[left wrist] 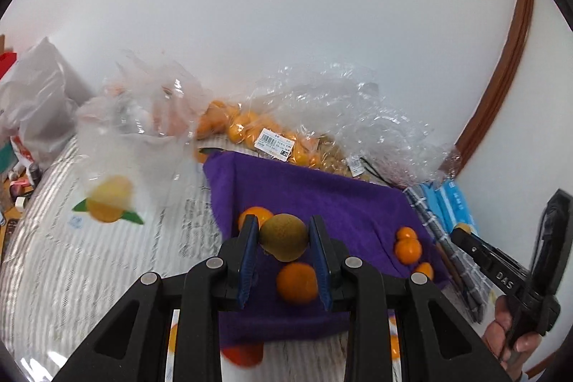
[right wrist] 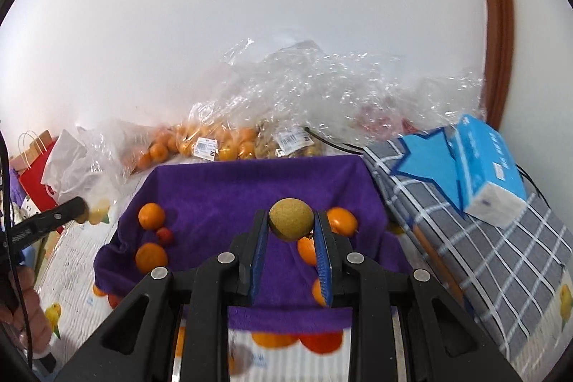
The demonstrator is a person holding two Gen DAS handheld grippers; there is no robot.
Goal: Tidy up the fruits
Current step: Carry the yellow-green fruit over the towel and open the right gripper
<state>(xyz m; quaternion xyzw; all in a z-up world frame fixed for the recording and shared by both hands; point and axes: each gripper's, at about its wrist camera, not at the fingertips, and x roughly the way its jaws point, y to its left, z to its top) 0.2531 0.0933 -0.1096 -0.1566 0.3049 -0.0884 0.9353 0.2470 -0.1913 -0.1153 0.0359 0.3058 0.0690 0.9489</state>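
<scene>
Left gripper (left wrist: 283, 240) clamped on a round brownish-green fruit (left wrist: 283, 241), right gripper (right wrist: 290, 225) clamped on a similar speckled fruit (right wrist: 290, 219).

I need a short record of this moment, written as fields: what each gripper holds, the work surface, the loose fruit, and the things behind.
left gripper: shut on a brown-green pear
right gripper: shut on a second brown-green pear
surface: purple towel
loose fruit on towel: several oranges, one small red fruit
behind towel: clear bags of oranges with price labels
right side: blue tissue pack on a grey checked cloth
</scene>
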